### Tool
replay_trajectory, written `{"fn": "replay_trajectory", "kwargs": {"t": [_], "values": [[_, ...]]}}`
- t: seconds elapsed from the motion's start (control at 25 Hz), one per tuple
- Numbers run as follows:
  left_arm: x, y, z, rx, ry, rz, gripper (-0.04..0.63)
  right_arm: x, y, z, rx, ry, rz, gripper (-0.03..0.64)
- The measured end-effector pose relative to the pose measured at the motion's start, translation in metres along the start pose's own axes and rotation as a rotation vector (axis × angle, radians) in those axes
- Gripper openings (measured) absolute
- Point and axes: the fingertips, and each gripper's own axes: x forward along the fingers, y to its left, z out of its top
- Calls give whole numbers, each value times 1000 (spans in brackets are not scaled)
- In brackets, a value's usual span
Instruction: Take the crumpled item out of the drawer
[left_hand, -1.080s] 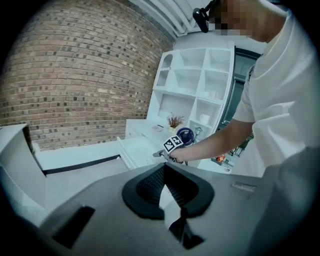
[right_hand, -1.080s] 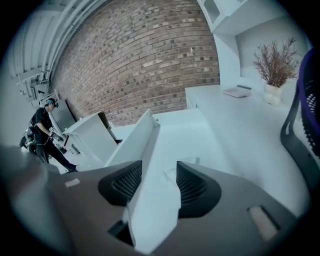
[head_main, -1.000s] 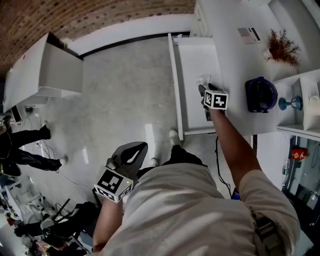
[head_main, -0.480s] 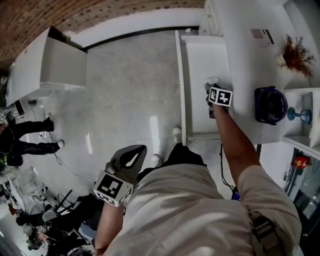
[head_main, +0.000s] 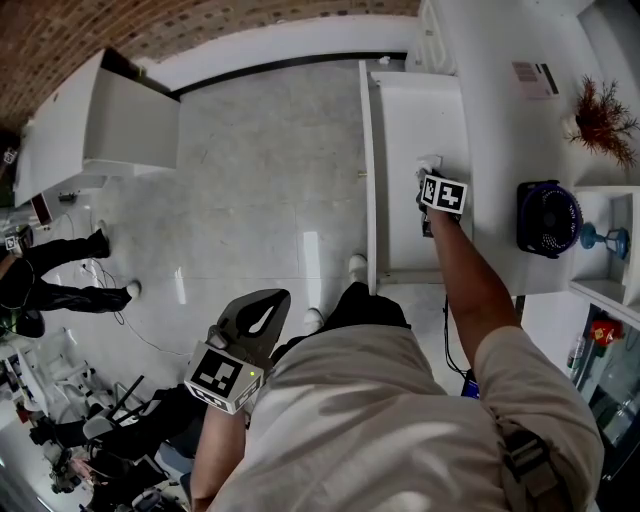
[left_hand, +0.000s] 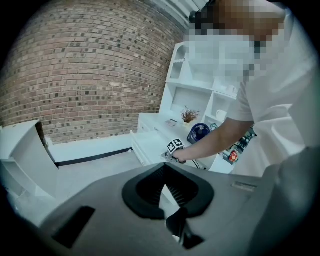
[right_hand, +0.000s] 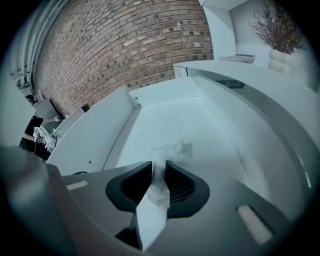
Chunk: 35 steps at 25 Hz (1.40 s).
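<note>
The crumpled item (right_hand: 174, 149) is a small wad of white paper or film on the floor of the open white drawer (right_hand: 165, 117). In the right gripper view one end of it runs up between the dark pads. My right gripper (right_hand: 159, 165) has just been closing and now pinches it. From the head view the right gripper (head_main: 425, 177) reaches down into the drawer (head_main: 410, 110), and a bit of the wad (head_main: 428, 160) shows past its tip. My left gripper (head_main: 283, 295) hangs low beside my left leg over the floor; its jaws meet at the tips (left_hand: 162, 167) with nothing in them.
The drawer juts out from a white unit that carries a dark blue fan (head_main: 543, 215), a dried plant (head_main: 600, 120), a printed card (head_main: 536, 78) and a blue goblet (head_main: 598, 238). A white cabinet (head_main: 110, 130) stands across the pale floor. Another person's legs (head_main: 50, 280) show far left.
The right gripper has sunk deeper into the drawer, onto the crumpled item. The left gripper has stayed near my left side.
</note>
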Motion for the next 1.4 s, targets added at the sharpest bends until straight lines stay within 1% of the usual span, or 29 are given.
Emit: {"fn": "replay_trajectory", "kwargs": {"t": [0.08,0.2,0.48,0.8,1.16,1.4], "values": [[-2,0,0,0,-5,-1,6,-6,1,2,-14,1,-8,89],[-6,-2,0,3,-20,-5,6,-13,3,3,-38,-4,-5,83],[-24,-10,-1,27,-58,-21,6,-47,26,9,-125,-20,30,81],[-54,-24,-7,60,-111,-48,6,-95,49,18,-192,-71,35,81],[-100,-39,-44,48,-153,-74,6,-160,88,8,-255,-135,51,80],[-131,-49,-72,60,-176,-96,6,-211,122,-4,-275,-195,81,80]]}}
